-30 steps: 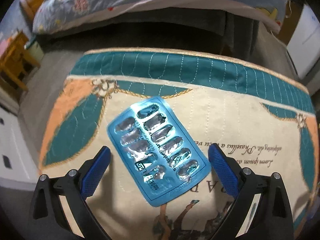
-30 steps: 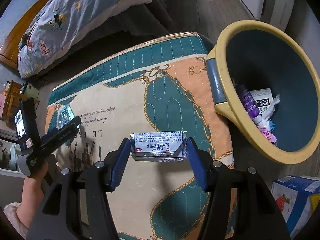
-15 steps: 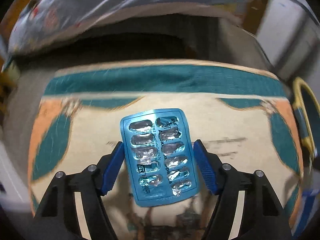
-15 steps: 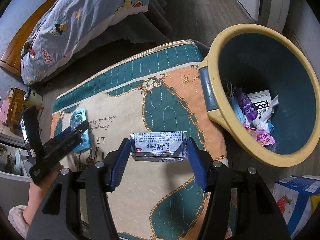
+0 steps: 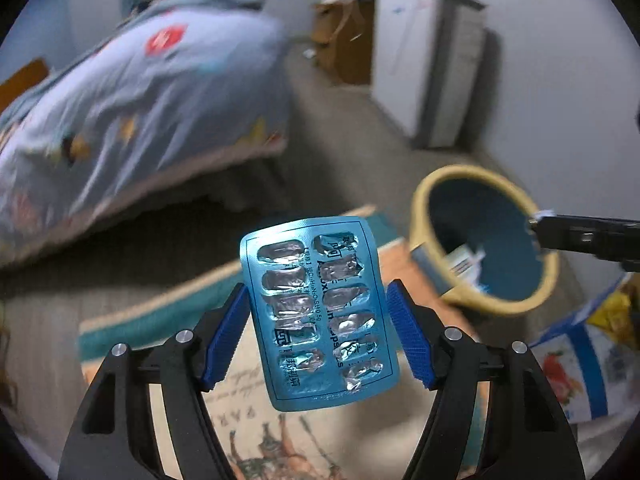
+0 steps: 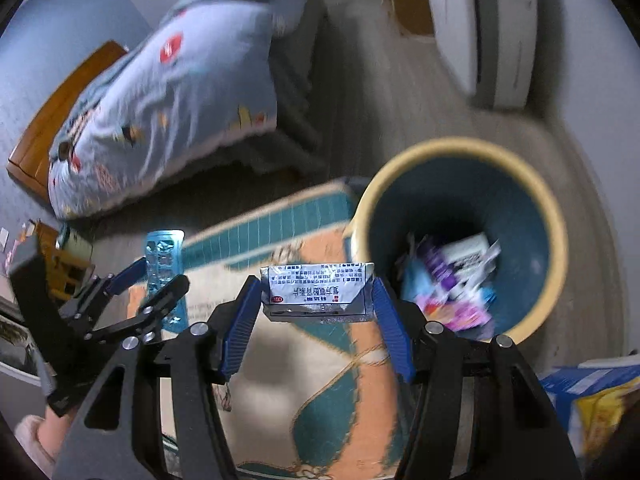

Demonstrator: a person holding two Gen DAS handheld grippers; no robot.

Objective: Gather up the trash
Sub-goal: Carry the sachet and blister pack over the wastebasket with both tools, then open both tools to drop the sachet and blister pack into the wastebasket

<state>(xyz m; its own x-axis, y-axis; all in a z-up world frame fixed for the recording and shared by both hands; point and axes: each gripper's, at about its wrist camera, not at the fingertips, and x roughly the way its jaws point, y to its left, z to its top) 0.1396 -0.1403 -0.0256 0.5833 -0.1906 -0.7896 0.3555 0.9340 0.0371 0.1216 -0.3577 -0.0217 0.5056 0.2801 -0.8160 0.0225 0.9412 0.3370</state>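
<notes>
My left gripper [image 5: 316, 294] is shut on a blue blister pack [image 5: 320, 320] with emptied foil pockets, held upright in the air above the patterned cloth [image 5: 160, 320]. The right wrist view shows the same blister pack [image 6: 164, 256] in the left gripper [image 6: 160, 280] at the left. My right gripper [image 6: 316, 284] is shut on a silver medicine sachet [image 6: 316, 292] with printed text, just left of the bin. The bin has a yellow rim [image 6: 460, 148] and a blue inside, and several pieces of trash [image 6: 452, 280] lie in it. It also shows in the left view, rim [image 5: 472, 172].
A bed with a blue quilt [image 5: 140, 100] stands behind the cloth. A white appliance [image 5: 420, 60] and a cardboard box [image 5: 340, 48] are by the far wall. A blue printed carton [image 5: 580, 368] lies right of the bin. A person's hand [image 6: 36, 436] holds the left gripper.
The left gripper closed on the blister pack, lifted it off the cloth and rolled it upright. The right gripper rose with the sachet and came closer to the bin.
</notes>
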